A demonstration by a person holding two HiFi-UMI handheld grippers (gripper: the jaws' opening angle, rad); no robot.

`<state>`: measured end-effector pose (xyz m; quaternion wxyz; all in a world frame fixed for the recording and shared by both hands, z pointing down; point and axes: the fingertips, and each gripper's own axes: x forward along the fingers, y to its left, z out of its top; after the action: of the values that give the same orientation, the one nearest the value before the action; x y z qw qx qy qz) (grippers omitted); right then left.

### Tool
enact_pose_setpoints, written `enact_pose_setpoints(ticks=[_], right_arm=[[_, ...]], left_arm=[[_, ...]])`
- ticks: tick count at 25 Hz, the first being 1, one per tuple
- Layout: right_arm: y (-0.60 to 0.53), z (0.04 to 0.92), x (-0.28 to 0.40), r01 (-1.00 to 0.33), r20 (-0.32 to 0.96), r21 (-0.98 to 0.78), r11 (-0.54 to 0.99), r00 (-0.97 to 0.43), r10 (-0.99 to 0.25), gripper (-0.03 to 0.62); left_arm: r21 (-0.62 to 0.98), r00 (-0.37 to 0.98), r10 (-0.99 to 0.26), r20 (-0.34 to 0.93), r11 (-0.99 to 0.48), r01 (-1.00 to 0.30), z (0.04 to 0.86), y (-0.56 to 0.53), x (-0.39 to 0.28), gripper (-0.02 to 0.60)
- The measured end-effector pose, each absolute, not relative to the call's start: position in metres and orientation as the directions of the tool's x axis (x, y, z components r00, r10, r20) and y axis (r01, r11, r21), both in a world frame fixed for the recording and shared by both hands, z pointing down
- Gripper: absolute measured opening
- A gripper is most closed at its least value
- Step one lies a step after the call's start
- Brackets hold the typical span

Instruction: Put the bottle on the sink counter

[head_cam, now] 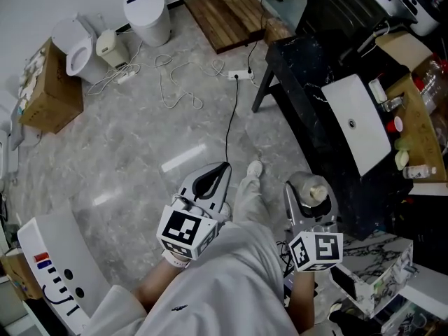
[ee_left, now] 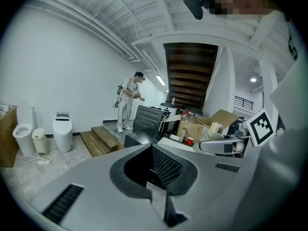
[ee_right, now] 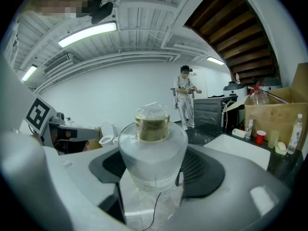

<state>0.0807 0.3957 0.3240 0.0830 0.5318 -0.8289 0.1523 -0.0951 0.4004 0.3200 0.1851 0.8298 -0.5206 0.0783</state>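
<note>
My right gripper (head_cam: pixel 310 200) is shut on a frosted clear bottle (head_cam: pixel 318 192) with a pale amber cap, held upright over the floor beside my legs. In the right gripper view the bottle (ee_right: pixel 153 143) fills the gap between the grey jaws of the right gripper (ee_right: pixel 154 170). The black sink counter (head_cam: pixel 308 110) with its white basin (head_cam: pixel 360 121) stands ahead and to the right, apart from the bottle. The basin (ee_right: pixel 240 148) also shows past the jaws. My left gripper (head_cam: pixel 222 168) is shut with nothing in it; in its own view the left gripper (ee_left: pixel 152 148) has its jaws meeting.
A cardboard box (head_cam: pixel 420 117) with bottles and a red cup (head_cam: pixel 395 124) crowd the counter's far side. Two toilets (head_cam: pixel 80 44) (head_cam: pixel 147 12), a box (head_cam: pixel 49 89), loose cables (head_cam: pixel 175 82) and wooden steps (head_cam: pixel 231 9) lie beyond. Another person (ee_right: pixel 185 97) stands far off.
</note>
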Motion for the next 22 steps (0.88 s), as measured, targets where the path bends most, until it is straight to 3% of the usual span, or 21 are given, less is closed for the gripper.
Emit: enact_pose_setpoints(ticks=[22], right_arm=[[0.164,0.315,0.142,-0.856,0.273,-0.220,0.468,-0.515,-0.813,0.342]], left_arm=[[0.163,0.377,-0.857,0.352,-0.340,-0.926,0.301,0.186,-0.026,0.006]])
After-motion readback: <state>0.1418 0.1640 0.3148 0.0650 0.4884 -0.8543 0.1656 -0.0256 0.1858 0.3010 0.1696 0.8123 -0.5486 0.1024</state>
